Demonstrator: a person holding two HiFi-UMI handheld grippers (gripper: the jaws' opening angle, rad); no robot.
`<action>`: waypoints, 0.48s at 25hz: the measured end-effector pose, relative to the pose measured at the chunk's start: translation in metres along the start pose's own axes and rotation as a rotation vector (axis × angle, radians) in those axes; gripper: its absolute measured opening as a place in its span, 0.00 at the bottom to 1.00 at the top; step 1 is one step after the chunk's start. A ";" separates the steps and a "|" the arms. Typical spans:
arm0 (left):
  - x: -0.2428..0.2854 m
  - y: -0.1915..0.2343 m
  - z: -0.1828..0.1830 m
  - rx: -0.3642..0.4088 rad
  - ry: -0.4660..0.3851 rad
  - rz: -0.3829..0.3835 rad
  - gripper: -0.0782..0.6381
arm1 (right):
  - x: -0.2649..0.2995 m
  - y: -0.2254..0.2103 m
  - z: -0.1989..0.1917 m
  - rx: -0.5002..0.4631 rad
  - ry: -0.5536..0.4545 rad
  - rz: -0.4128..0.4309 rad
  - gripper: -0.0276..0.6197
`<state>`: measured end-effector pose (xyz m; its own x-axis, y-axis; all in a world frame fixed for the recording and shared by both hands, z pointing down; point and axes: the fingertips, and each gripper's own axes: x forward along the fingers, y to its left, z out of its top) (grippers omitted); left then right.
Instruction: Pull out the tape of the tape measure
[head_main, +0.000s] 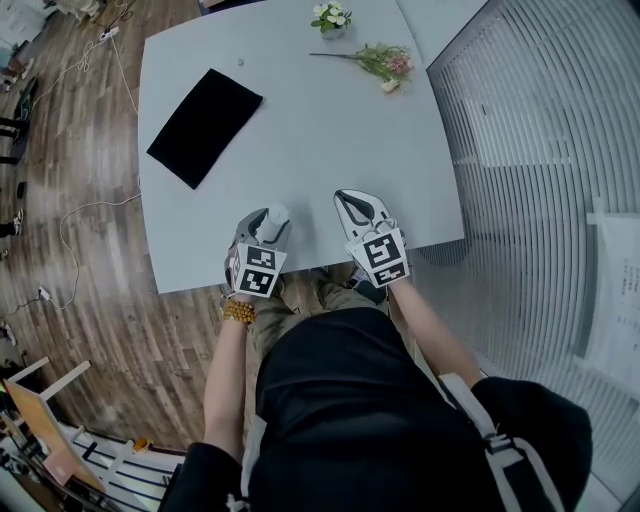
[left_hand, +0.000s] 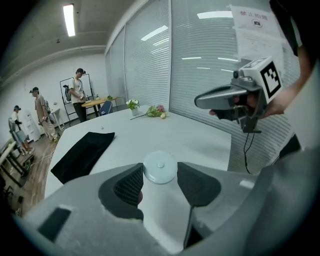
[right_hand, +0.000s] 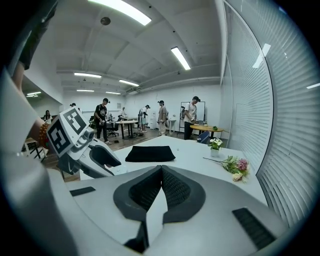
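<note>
The tape measure (left_hand: 160, 167) is housed in a round, flat, pale white case, with 1 small raised button at the centre of its face. It is gripped by its rim between the 2 jaws of the left gripper (left_hand: 160, 173), with 1 ribbed pad pressed against each side. The round face is presented toward the gripper camera. In the head view, the tape measure (head_main: 277, 216) is seen at the jaw tips, over the near part of the counter (head_main: 300, 120).

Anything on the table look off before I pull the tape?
Only a flower sprig lying flat near the far edge of the table, beside the small flower pot. The black cloth sits askew. Nothing spilled or damaged.
</note>
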<state>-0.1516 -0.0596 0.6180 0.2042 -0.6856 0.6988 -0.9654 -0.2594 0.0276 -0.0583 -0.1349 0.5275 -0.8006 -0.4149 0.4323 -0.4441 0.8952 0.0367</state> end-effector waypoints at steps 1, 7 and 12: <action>-0.004 -0.003 0.004 0.002 0.001 -0.006 0.42 | -0.001 0.000 0.002 -0.005 -0.005 0.004 0.04; -0.025 -0.019 0.025 0.001 0.025 -0.044 0.42 | -0.011 0.012 0.009 -0.077 -0.036 0.073 0.04; -0.041 -0.026 0.041 0.010 0.025 -0.063 0.42 | -0.019 0.037 0.017 -0.140 -0.074 0.175 0.04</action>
<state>-0.1288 -0.0524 0.5595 0.2599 -0.6505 0.7137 -0.9492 -0.3080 0.0650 -0.0661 -0.0967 0.5051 -0.8903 -0.2572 0.3758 -0.2397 0.9663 0.0934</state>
